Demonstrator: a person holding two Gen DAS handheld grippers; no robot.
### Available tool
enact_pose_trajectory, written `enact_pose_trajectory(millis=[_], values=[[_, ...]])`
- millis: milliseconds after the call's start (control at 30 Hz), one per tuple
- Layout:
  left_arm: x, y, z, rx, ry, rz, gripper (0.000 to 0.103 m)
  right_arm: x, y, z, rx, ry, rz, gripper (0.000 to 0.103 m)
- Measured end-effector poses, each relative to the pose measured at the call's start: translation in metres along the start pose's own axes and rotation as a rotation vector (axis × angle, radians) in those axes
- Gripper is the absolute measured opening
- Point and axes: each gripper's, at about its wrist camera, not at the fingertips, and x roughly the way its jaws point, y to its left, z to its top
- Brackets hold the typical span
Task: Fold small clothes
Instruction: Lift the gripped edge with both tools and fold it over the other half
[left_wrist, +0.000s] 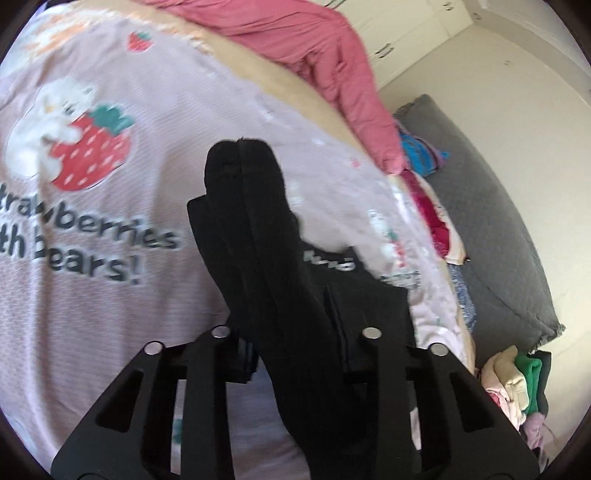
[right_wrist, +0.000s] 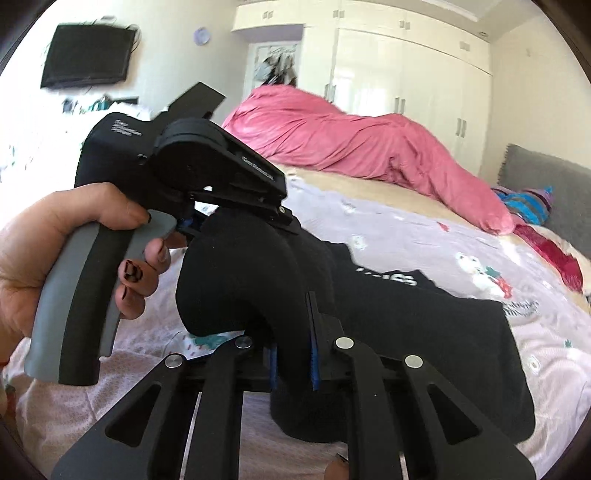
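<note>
We see the bed (right_wrist: 424, 236) spread with a pale pink strawberry-bear sheet (left_wrist: 110, 258), a rumpled pink duvet (right_wrist: 332, 140) heaped at its far side against the grey headboard (left_wrist: 491, 221). A black garment (right_wrist: 424, 332) with white lettering lies on the sheet. Above it we hold a pair of black socks (right_wrist: 240, 280) between both tools. The left gripper (right_wrist: 284, 218), held by a hand (right_wrist: 55, 251), has its fingers clenched on one end of the socks; the right gripper (right_wrist: 293, 354) has its blue-padded fingers clamped on the other end. A small pile of clothes (left_wrist: 517, 387) sits beside the bed.
</note>
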Motion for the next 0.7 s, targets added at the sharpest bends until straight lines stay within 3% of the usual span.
enact_pose_trajectory(millis=[167,367,700], values=[[0.007,-0.05,-0.002,0.055,-0.016,-0.021,0.019,-0.02,-0.033,-0.004,0.1,-0.031,-0.018,0.01],[0.041,-0.113,-0.012,0.146,0.043,0.023,0.019,-0.041,-0.082,-0.016,0.245,-0.043,-0.057,0.01],[0.088,-0.159,-0.04,0.207,0.131,0.077,0.019,-0.058,-0.141,-0.048,0.469,-0.007,-0.055,0.01]])
